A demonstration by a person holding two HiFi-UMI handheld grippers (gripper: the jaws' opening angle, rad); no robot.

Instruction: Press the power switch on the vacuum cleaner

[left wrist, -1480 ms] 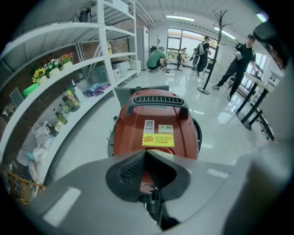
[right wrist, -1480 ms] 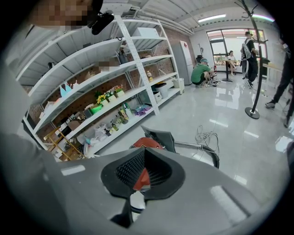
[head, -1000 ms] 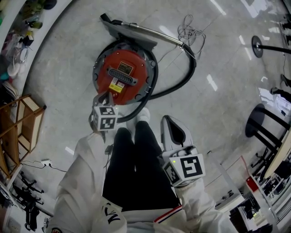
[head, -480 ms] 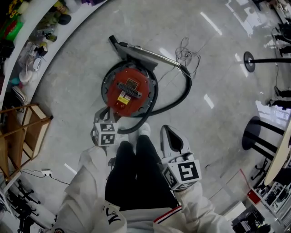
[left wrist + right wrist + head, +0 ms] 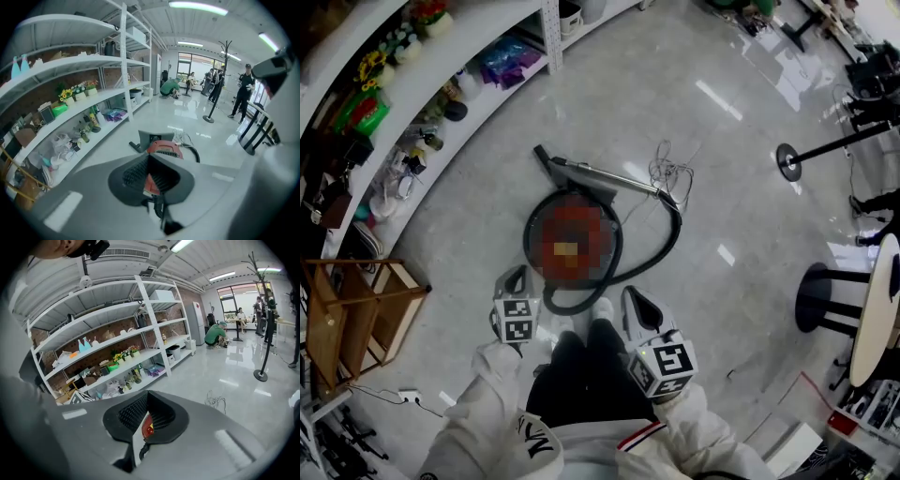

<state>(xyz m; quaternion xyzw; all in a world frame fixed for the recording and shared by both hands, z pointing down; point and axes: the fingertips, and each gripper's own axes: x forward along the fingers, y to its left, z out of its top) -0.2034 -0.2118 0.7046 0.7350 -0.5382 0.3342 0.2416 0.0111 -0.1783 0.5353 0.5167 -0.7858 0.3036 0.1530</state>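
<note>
The red, round vacuum cleaner (image 5: pixel 572 246) lies on the grey floor in front of my feet, its top blurred over in the head view. Its black hose (image 5: pixel 664 251) loops round the right side to a metal wand (image 5: pixel 605 172). My left gripper (image 5: pixel 514 276) is held just off the vacuum's near-left edge, jaws shut and not touching it. In the left gripper view the red body (image 5: pixel 162 146) shows above the closed jaws. My right gripper (image 5: pixel 634 300) is shut too, near my right leg and clear of the hose.
White shelves (image 5: pixel 431 89) with small goods curve along the left. A wooden rack (image 5: pixel 352 314) stands at the lower left. A coiled cable (image 5: pixel 670 169) lies past the wand. A stand base (image 5: pixel 787 159), a black stool (image 5: pixel 825 298) and a round table (image 5: pixel 877 319) are at the right.
The head view has pulled up and away, so the vacuum looks smaller. My left gripper has drawn back from the vacuum's near edge. The right gripper stays by my leg.
</note>
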